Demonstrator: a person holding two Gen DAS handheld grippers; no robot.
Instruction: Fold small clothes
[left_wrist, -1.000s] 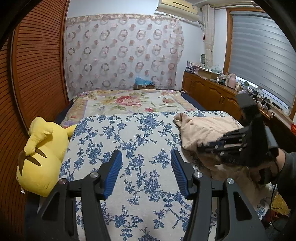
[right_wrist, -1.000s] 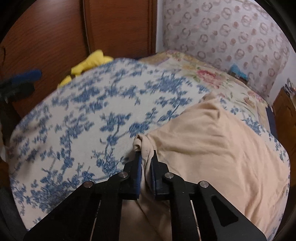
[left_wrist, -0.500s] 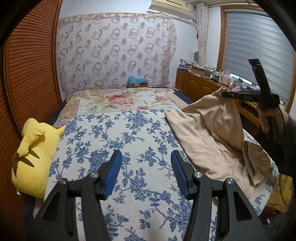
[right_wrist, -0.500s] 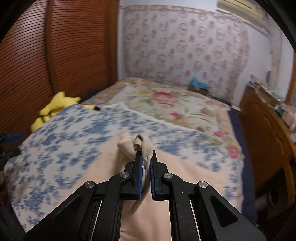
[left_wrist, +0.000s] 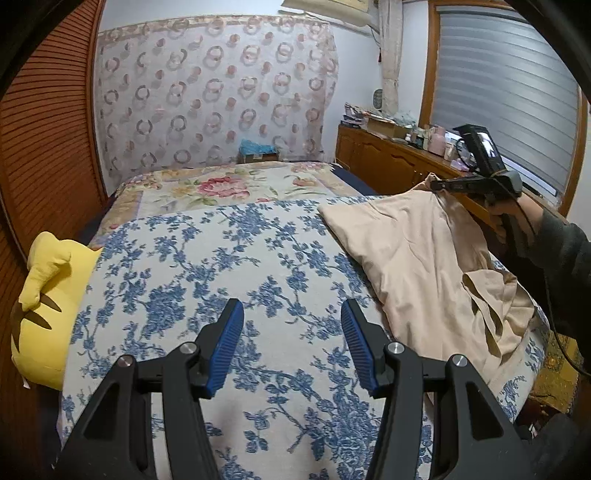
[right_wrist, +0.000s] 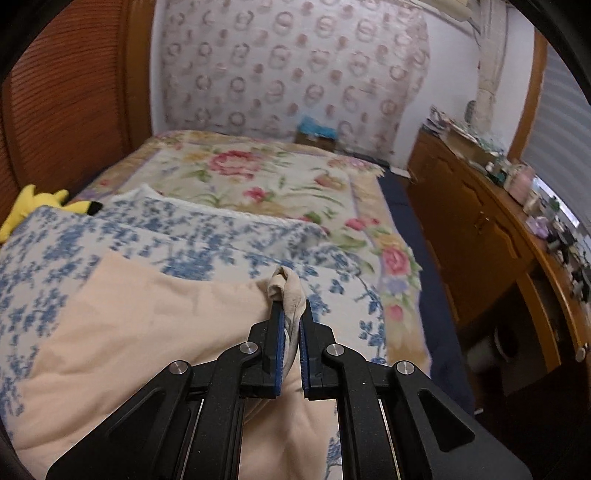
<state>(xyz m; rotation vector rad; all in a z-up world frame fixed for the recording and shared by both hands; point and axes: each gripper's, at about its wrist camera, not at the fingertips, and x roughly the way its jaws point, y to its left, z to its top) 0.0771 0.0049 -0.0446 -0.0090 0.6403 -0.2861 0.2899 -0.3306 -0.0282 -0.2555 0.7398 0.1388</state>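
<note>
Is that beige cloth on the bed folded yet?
Not folded. The beige cloth lies rumpled on the blue-flowered bedspread, one corner lifted by the right gripper.

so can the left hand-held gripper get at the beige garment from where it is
Probably yes: the left hand-held gripper is open over bare bedspread, and nothing lies between it and the beige garment, whose corner the right hand-held gripper pinches.

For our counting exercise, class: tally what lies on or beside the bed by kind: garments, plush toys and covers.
Garments: 1, the beige garment
Plush toys: 1, the yellow plush toy
Covers: 2, the blue-flowered cover and the rose-patterned cover
Total: 4
</note>
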